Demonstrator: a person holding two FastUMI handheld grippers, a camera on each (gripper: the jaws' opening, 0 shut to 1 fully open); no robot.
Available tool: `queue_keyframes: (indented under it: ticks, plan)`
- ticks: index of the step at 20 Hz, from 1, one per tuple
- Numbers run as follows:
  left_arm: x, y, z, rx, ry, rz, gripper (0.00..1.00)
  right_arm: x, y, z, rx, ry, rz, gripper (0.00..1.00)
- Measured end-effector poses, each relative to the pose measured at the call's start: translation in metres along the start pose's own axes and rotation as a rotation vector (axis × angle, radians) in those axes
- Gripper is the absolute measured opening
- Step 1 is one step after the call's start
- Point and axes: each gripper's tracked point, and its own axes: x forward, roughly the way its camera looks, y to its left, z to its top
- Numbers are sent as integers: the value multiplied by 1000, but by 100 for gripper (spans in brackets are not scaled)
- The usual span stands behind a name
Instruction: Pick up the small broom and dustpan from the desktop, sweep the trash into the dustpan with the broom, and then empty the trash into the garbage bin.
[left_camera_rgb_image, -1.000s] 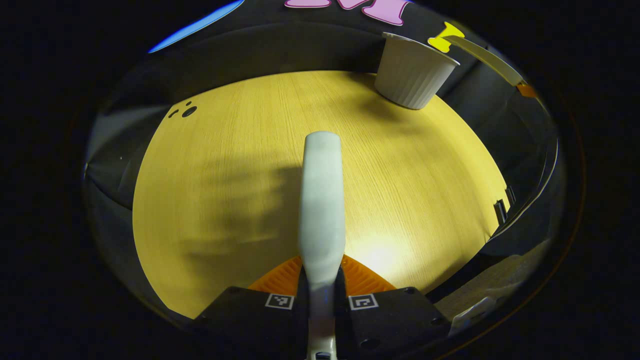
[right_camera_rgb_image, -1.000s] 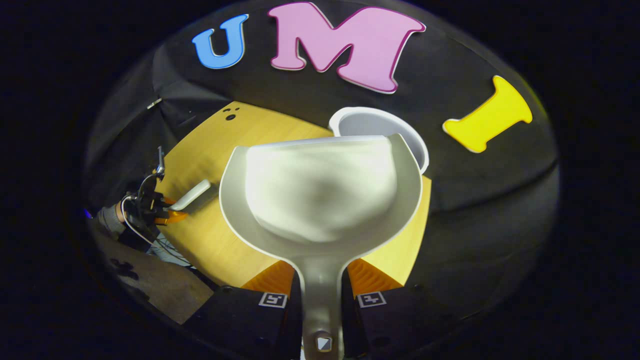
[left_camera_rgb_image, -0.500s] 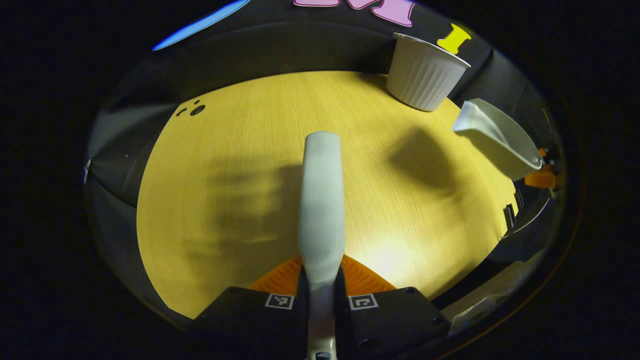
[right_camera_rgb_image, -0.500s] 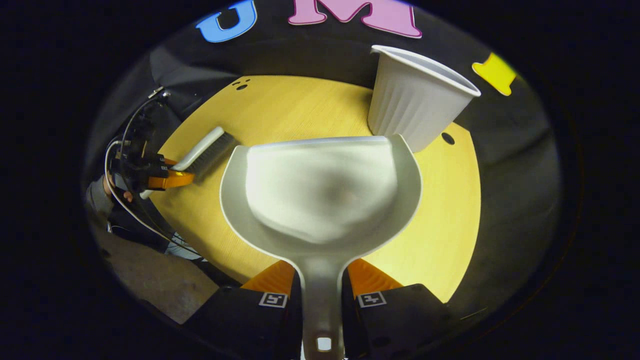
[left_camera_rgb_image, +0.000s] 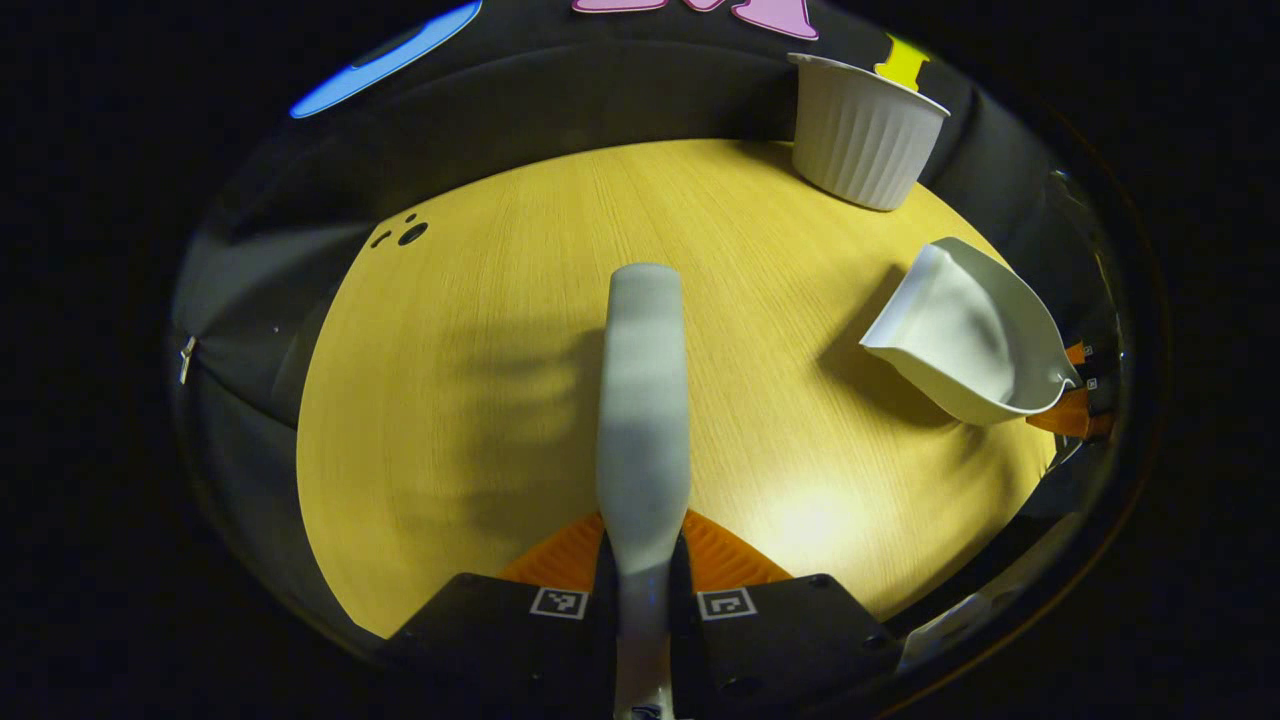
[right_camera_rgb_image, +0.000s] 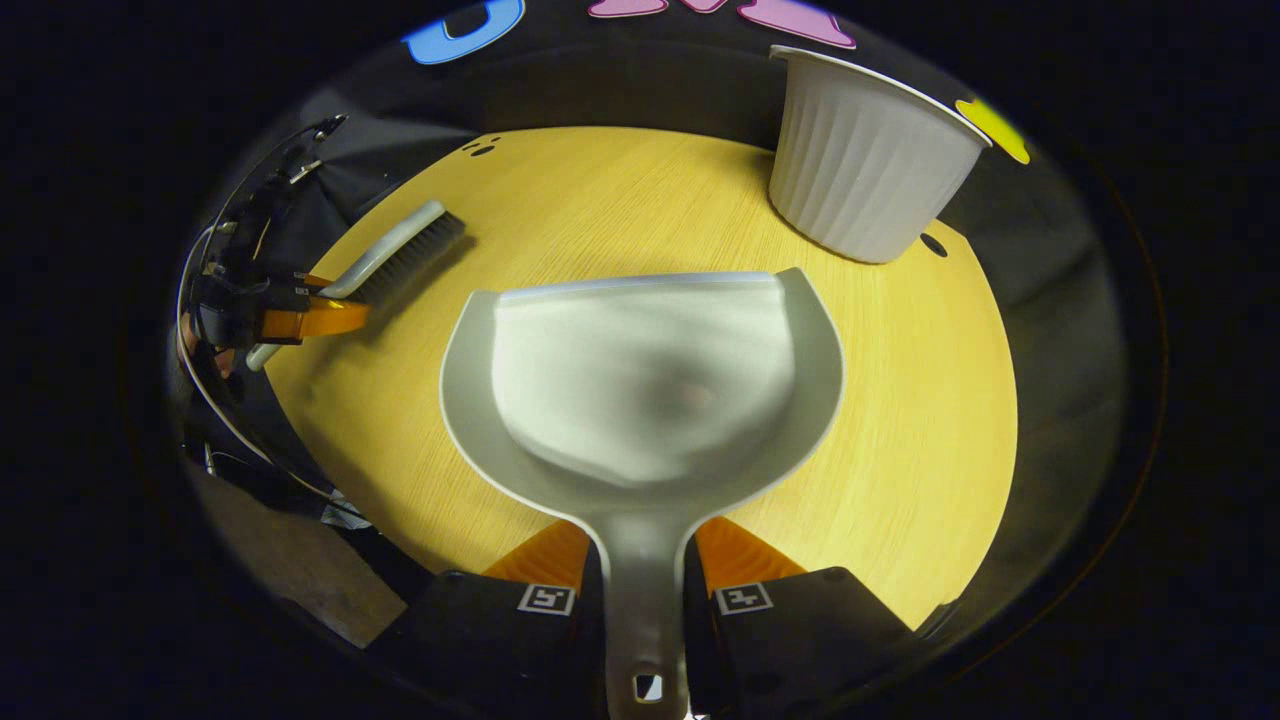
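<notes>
Left gripper (left_camera_rgb_image: 642, 560): fingers pressed on the handle of the small broom (left_camera_rgb_image: 643, 400), one on each side. The broom's pale back runs from the fingers toward 12 o'clock in the left gripper view, over the desktop (left_camera_rgb_image: 480, 400). In the right gripper view the same broom (right_camera_rgb_image: 395, 255) sits at 10 o'clock, bristles down and close to or on the wood; contact cannot be told. It lies near the desktop's left edge there.

Right gripper (right_camera_rgb_image: 645, 560): fingers clamped on the handle of the dustpan (right_camera_rgb_image: 645, 385), one on each side. The pan spreads out toward 12 o'clock, mouth edge forward, hollow face toward the camera. In the left gripper view the dustpan (left_camera_rgb_image: 975, 340) is at 3 o'clock, tilted, front lip low toward the wood, near the desktop's right edge.

Garbage bin (right_camera_rgb_image: 865, 175): white, ribbed, upright, at 1 o'clock in both views, standing at the far edge of the desktop against the booth wall. Well apart from the broom; nearer the dustpan.

Open room: bare wood lies between broom and dustpan, and from the broom's tip to the far edge. Three small dark holes (left_camera_rgb_image: 400, 235) mark the far-left corner at 10 o'clock in the left gripper view. Beyond every edge the dark cloth drops away.
</notes>
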Motion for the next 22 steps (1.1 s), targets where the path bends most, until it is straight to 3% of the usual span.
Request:
queue_keyframes:
  ticks: [1,2,3,8,12,13,17,18,19,22]
  plan:
    - [4,1,-1,-1,7,9,26,5,0,-2,-1,5,0,36]
    - [8,2,-2,-4,11,19,26,10,0,-3,2,10,-4,32]
    - [10,3,-1,-9,14,28,24,16,0,-7,11,18,-6,36]
    - [17,11,-6,-11,29,59,27,30,6,-13,38,22,-6,33]
    - [19,12,-5,-3,23,81,29,30,6,-14,41,21,-2,41]
    - [18,13,-3,5,15,87,29,30,6,-15,41,24,-3,37]
    - [13,11,0,38,7,106,33,29,7,-15,25,25,4,39]
    - [11,11,-2,35,4,107,28,27,7,-15,26,23,5,39]
    - [8,11,-3,33,-2,110,35,25,7,-14,27,17,7,39]
    - [-8,15,-3,39,-29,124,35,6,7,-10,26,-1,16,40]
